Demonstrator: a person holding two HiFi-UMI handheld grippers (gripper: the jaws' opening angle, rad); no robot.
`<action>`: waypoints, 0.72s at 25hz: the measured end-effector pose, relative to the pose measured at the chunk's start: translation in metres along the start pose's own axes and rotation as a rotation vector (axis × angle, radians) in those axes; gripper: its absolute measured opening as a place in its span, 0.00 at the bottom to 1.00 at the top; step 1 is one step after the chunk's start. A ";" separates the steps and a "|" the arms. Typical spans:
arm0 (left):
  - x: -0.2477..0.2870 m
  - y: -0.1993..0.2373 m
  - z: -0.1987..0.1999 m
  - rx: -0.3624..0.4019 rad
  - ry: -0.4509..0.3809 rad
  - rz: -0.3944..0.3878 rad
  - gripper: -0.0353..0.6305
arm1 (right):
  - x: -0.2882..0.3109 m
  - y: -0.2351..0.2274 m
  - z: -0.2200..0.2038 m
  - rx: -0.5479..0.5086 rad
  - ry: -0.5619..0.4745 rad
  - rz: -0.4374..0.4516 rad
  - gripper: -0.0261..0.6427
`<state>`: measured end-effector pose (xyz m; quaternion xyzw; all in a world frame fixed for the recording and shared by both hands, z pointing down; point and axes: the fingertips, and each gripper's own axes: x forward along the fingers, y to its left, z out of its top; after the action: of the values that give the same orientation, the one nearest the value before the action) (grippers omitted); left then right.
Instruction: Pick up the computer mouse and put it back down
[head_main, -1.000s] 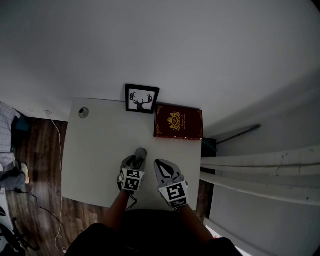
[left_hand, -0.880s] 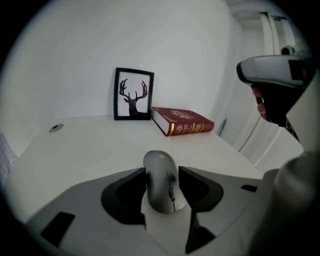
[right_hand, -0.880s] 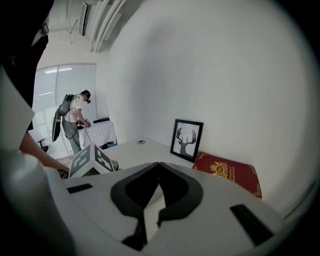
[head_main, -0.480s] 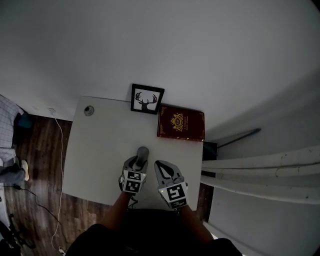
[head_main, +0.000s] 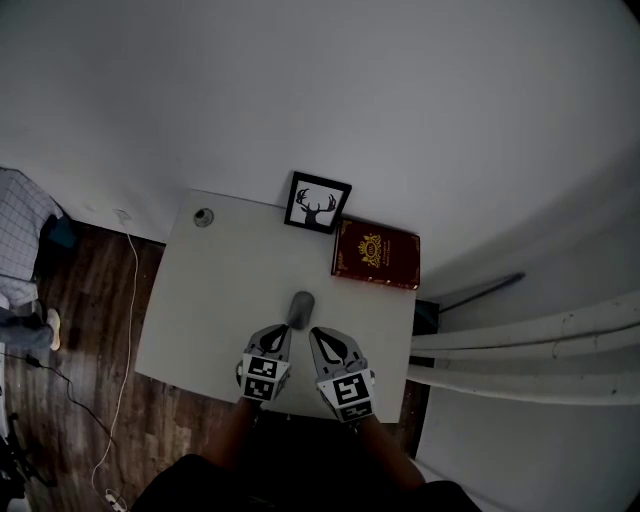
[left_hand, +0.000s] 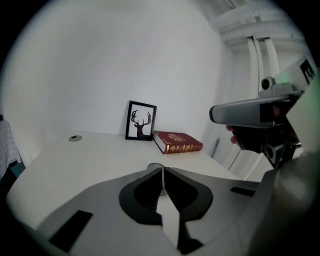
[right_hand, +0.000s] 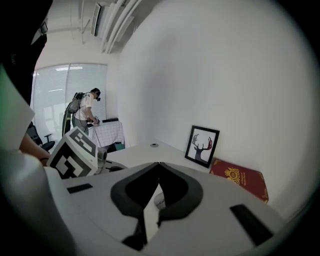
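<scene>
The grey computer mouse (head_main: 301, 308) lies on the white table (head_main: 215, 300), free of both grippers. My left gripper (head_main: 282, 336) sits just short of it toward me; its jaws are closing and look pressed together with nothing between them. In the left gripper view the mouse (left_hand: 155, 165) peeks over the left gripper (left_hand: 162, 171). My right gripper (head_main: 318, 336) is beside it, shut and empty. In the right gripper view a bit of the mouse (right_hand: 159, 201) shows below the right gripper (right_hand: 159, 164).
A framed deer picture (head_main: 318, 203) leans on the wall at the table's back edge, and a red book (head_main: 376, 254) lies to its right. A cable hole (head_main: 204, 216) is at the back left. Another person (right_hand: 85, 112) stands far off by a window.
The left gripper, earlier open around the mouse, has let it go, pulled back toward me and risen with jaws together. The right gripper also drew back. The mouse stays on the table.
</scene>
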<state>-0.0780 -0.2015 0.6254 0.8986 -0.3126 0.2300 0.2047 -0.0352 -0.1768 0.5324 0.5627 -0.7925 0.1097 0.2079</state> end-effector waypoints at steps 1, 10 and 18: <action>-0.006 0.000 0.000 0.003 -0.011 0.001 0.07 | -0.001 0.004 0.002 -0.004 -0.003 0.000 0.07; -0.055 -0.013 0.006 0.050 -0.071 -0.050 0.06 | -0.007 0.045 0.014 -0.030 -0.035 -0.002 0.07; -0.100 -0.023 0.001 0.096 -0.094 -0.048 0.06 | -0.023 0.081 0.019 -0.013 -0.066 0.008 0.07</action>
<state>-0.1328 -0.1387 0.5658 0.9244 -0.2888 0.1974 0.1521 -0.1084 -0.1368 0.5100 0.5615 -0.8019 0.0867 0.1847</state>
